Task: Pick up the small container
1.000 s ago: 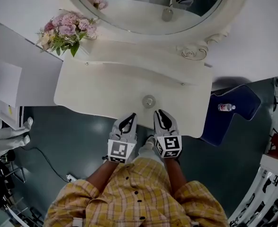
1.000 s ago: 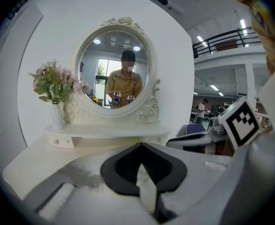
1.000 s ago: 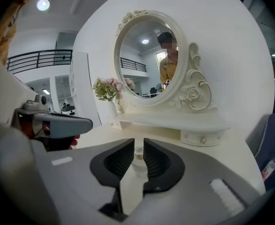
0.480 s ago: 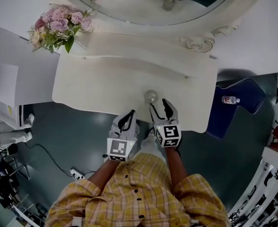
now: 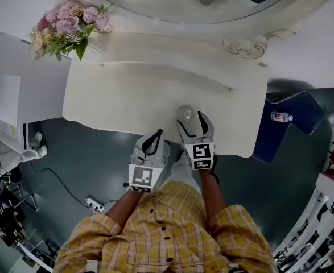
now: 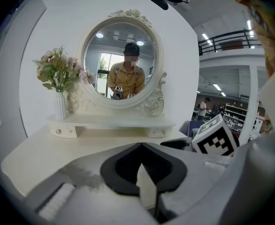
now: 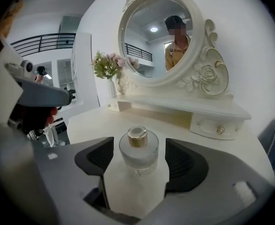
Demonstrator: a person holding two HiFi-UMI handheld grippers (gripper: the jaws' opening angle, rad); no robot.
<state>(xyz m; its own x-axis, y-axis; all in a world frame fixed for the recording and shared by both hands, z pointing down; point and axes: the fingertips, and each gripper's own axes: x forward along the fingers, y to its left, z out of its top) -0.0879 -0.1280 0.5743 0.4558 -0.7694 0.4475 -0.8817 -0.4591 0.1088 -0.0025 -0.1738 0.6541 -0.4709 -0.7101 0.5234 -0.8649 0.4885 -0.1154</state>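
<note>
At table (image 5: 127,95) front | bottle (image 7: 138,149) upright between right tongs (image 7: 139,165), no contact | jaws just been opening, wide | left tongs (image 6: 144,165) closed, empty, alongside

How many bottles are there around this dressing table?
2. A small glass bottle stands near the table's front edge, between the right gripper's jaws, which have just been opening. A plastic bottle lies on the blue seat. The mirror adds only a reflection.
</note>
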